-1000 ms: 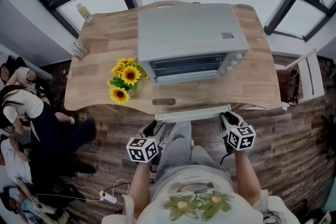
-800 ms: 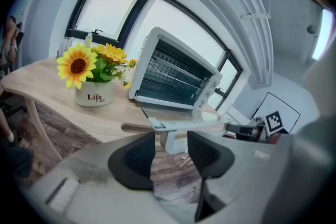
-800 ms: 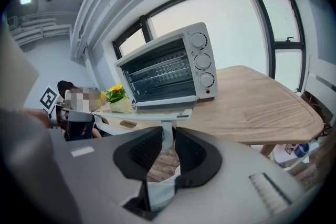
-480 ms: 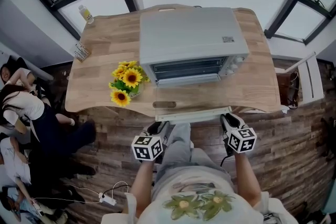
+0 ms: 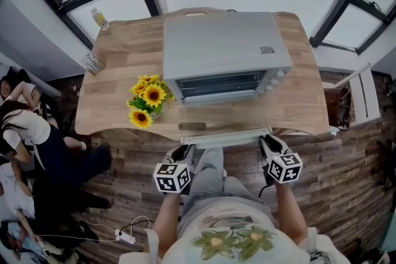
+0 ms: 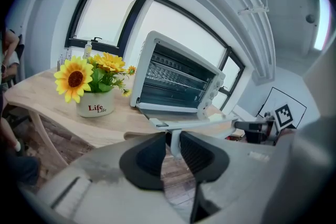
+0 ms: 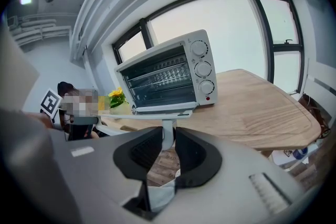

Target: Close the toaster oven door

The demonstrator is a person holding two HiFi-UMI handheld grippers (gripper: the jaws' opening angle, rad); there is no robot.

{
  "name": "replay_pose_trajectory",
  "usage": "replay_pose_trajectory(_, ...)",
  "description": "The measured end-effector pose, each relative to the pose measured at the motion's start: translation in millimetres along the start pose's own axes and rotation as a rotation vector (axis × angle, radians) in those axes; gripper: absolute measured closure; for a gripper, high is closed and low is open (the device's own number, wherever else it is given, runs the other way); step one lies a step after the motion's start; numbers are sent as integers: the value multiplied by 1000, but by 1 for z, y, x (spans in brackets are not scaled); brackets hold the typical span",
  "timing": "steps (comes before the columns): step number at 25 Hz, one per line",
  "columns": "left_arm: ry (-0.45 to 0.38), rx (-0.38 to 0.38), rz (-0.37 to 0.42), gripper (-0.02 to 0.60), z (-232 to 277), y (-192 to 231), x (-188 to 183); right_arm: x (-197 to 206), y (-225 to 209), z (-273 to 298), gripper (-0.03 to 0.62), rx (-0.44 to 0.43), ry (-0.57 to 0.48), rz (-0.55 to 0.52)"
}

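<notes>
the toaster oven sits in the middle of the wooden table. its door hangs open and lies flat, with the white handle at the near edge of the table. the left gripper has just been closing; a white post of the handle is between its jaws, with a small gap beside it. the right gripper is clamped on the other post. a pot of sunflowers stands left of the oven.

The label on the toaster oven and the small packet at the desk corner are too small to read; the left edge cuts off people
</notes>
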State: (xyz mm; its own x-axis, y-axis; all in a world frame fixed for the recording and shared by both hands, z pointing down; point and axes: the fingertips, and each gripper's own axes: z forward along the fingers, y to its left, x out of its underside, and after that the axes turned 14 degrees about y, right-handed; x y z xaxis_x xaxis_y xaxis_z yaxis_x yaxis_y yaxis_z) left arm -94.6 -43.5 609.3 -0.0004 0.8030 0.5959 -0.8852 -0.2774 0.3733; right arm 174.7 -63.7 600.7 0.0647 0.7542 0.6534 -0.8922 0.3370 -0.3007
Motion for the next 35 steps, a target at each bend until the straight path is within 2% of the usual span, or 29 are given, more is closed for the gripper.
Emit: replay_pose_trajectory(35,-51,26,-9,480,-14,-3,-34,-35,8,-15,516,-9,-37,-3)
